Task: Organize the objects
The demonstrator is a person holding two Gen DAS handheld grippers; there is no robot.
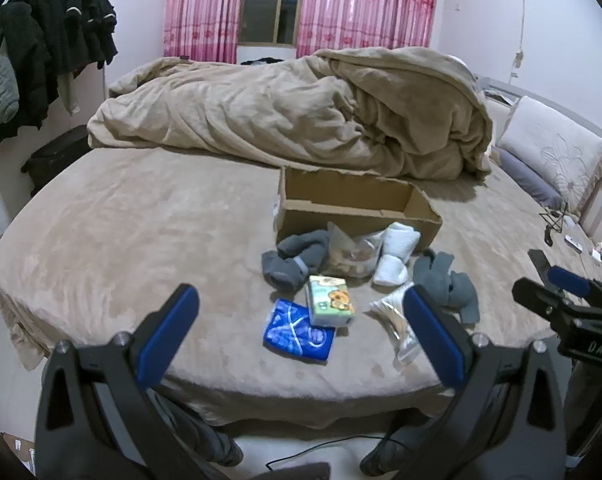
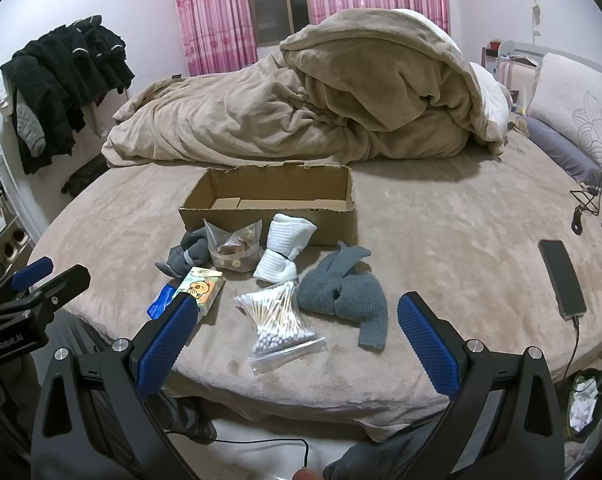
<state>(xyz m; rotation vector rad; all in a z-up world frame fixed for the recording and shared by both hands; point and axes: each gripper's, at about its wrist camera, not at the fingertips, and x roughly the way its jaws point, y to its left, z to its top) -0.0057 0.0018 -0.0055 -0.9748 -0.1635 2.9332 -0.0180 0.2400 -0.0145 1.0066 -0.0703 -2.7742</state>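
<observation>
An open cardboard box (image 1: pixel 357 216) (image 2: pixel 269 204) stands empty on the bed. In front of it lie a dark grey sock pair (image 1: pixel 297 260) (image 2: pixel 189 254), a clear bag of snacks (image 1: pixel 351 256) (image 2: pixel 233 250), a white sock roll (image 1: pixel 395 254) (image 2: pixel 287 248), a grey-green sock pair (image 1: pixel 447 284) (image 2: pixel 347 294), a green tissue pack (image 1: pixel 331 300) (image 2: pixel 201 286), a blue packet (image 1: pixel 299 330) (image 2: pixel 163 300) and a bag of cotton swabs (image 1: pixel 397 320) (image 2: pixel 279 320). My left gripper (image 1: pixel 301 332) is open and empty above the bed's near edge. My right gripper (image 2: pixel 297 332) is open and empty over the cotton swabs.
A rumpled beige blanket (image 1: pixel 301 116) (image 2: pixel 321 100) lies behind the box. A black phone (image 2: pixel 561 280) on a cable lies at the right. Pillows (image 2: pixel 581 112) are at the far right. Dark clothes (image 1: pixel 49 60) hang at the left. The bed edge (image 2: pixel 301 412) is just below the grippers.
</observation>
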